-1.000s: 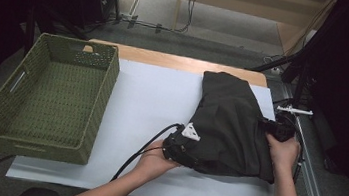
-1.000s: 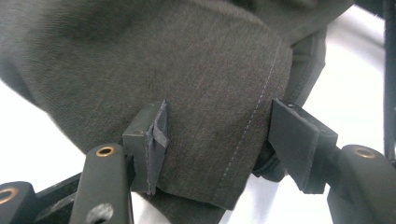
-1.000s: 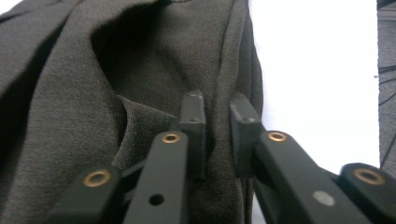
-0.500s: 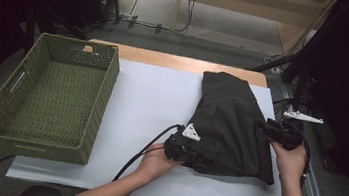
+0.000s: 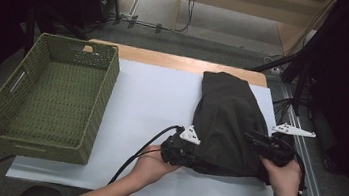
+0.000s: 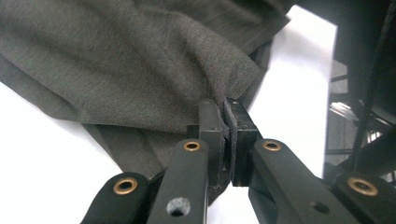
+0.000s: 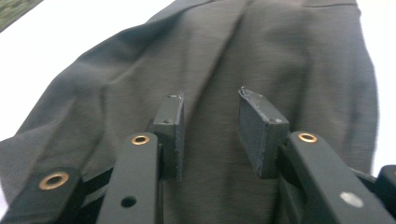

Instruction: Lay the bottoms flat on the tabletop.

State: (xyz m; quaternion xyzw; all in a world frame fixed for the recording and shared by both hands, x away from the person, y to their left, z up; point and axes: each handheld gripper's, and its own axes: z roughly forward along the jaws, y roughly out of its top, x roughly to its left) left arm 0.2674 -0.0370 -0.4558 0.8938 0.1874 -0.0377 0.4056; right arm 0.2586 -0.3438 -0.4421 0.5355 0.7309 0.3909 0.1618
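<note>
1. Dark garment (image 5: 227,127) lies bunched on the white sheet (image 5: 151,105), right of the empty green basket (image 5: 46,97).
2. Left gripper (image 6: 225,122) clamped on its near hem.
3. Right gripper (image 7: 210,130) has just been closing; jaws apart above the cloth, nothing between.
4. Second grip, fold and binning likely remain.

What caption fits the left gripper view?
Left gripper clamped shut on a fold of dark grey-green cloth garment over white table sheet.

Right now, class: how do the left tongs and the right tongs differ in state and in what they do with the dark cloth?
The left tongs are shut, pinching a fold of the dark cloth; the right tongs stand apart with nothing pressed between them. The left tongs grip the cloth's near left corner; the right tongs hover over its right side. Both have black jaws and point at the same cloth.
</note>
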